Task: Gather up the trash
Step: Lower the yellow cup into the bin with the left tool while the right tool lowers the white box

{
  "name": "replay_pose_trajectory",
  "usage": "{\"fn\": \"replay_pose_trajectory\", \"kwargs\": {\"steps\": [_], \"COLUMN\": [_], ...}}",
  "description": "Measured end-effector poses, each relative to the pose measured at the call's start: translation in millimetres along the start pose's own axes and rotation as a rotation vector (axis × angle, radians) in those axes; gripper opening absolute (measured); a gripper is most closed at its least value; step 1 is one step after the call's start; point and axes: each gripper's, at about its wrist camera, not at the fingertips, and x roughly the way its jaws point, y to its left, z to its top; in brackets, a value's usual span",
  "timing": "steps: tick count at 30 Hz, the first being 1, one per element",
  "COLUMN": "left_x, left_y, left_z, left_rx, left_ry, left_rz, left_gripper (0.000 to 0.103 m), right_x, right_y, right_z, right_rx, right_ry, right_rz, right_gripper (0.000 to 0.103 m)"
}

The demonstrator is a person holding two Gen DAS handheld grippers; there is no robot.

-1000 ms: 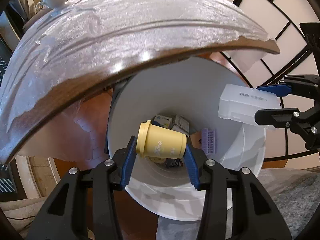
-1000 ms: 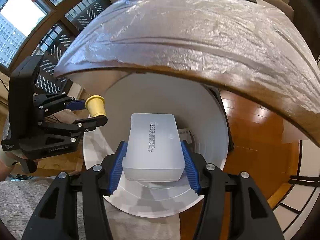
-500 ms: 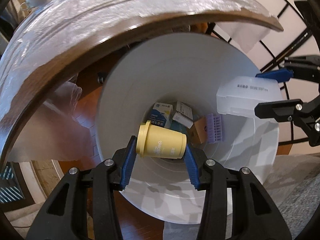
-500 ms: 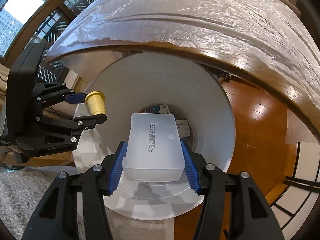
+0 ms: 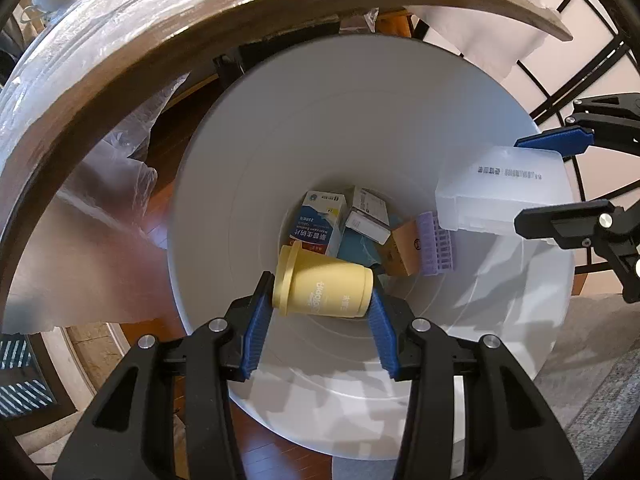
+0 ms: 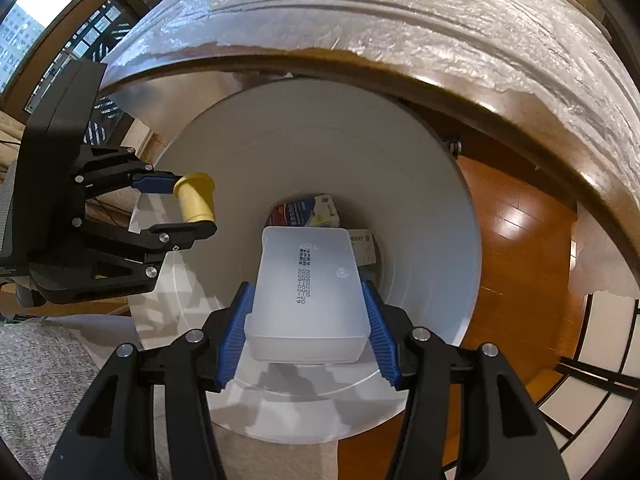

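Trash here means two held pieces and a small heap already lying at the bottom of the white bin, which serves as the landmark. Largest of all, the wooden table, wrapped in clear plastic film, arches over the far side of the bin, its edge just beyond the bin's rim. The bin stands on a wood floor, with a grey rug against its near side.

Above the bin's mouth, toward its right side in the left wrist view, hangs the translucent plastic box, clamped on its two long sides by the blue pads of the right gripper; printed black text runs along its top face. Over the bin's near side, the left gripper clenches the yellow cup, which lies sideways between the pads, lidded end to the left.

Deep inside the bin rest a blue and white carton, a white box, a brown cardboard box and a purple ridged piece, all crowded together and touching.
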Motion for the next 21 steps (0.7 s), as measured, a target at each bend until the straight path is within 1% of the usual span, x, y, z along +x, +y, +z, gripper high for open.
{"fn": "replay_pose_trajectory", "kwargs": {"steps": [21], "left_x": [18.7], "left_y": [-1.4], "left_z": [5.0], "left_rx": [0.032], "left_ry": [0.045], "left_rz": [0.014], "left_gripper": [0.047], "right_x": [22.1], "right_y": [1.5], "right_z": [8.6], "right_rx": [-0.006], "right_ry": [0.023], "right_rz": [-0.017], "right_gripper": [0.053]}}
